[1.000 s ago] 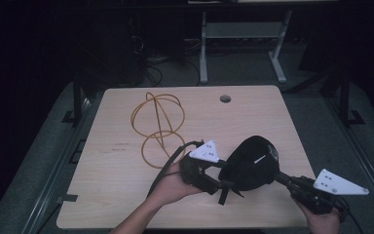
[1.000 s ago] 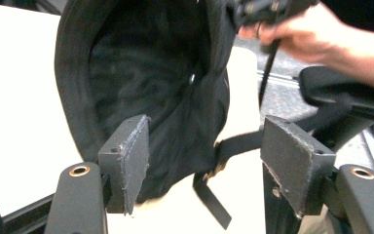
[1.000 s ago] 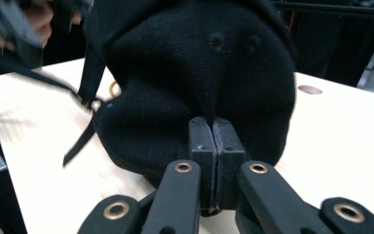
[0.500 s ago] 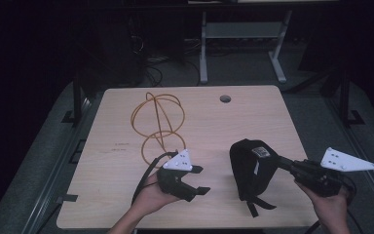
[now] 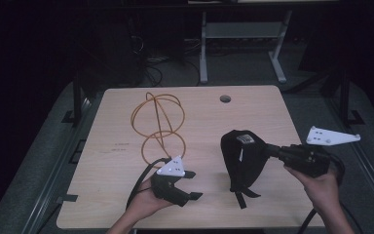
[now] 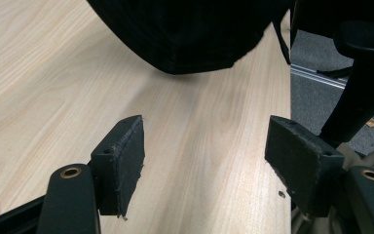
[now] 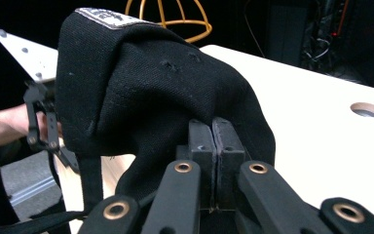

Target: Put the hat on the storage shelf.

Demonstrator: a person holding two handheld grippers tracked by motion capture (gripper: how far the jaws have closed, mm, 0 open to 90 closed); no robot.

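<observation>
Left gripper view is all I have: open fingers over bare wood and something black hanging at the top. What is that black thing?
Observer: A black cap, dangling above the table with its strap hanging down.
Operator: What holds it up?
Observer: The right gripper. In its own view the fingers are pressed shut on a fold of the cap's fabric.
Operator: Is anything else on the table?
Observer: Yes, an orange wire frame made of hoops stands at the far left part of the table, beyond your left gripper.
</observation>
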